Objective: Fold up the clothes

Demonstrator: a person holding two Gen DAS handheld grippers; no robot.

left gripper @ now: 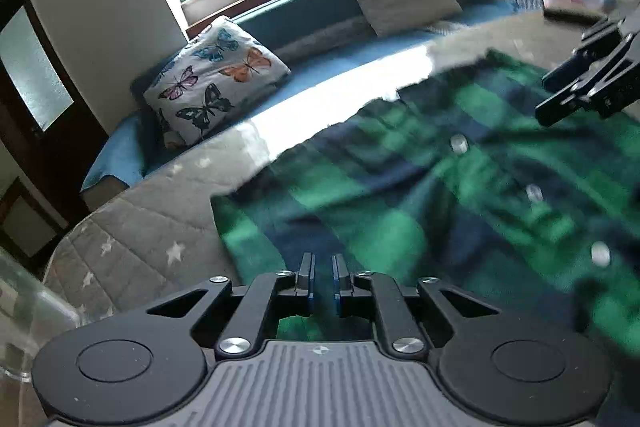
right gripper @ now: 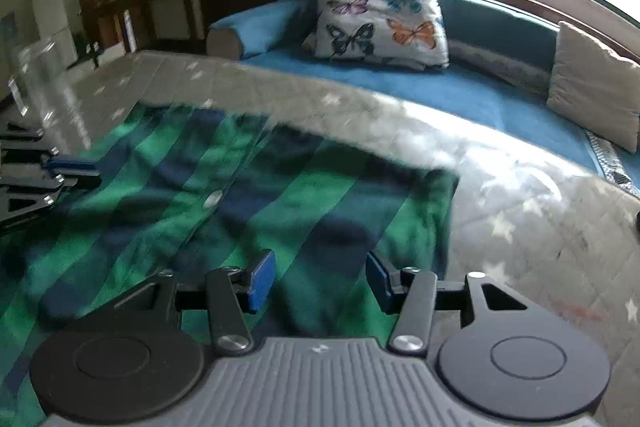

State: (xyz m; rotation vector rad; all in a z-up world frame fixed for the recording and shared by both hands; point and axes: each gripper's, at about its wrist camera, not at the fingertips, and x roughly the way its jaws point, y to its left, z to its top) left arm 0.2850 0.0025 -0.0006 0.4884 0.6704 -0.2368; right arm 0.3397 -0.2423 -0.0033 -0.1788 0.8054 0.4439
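Left wrist view: left tool [left gripper: 323, 269] nearly clenched, nothing gripped, over green-and-navy checked flannel shirt [left gripper: 440, 195].
Right tool [right gripper: 320, 277]: released, above shirt.

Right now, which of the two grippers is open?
The right gripper, over the green plaid shirt: its blue fingers stand wide apart, while the left gripper has its fingers nearly together.
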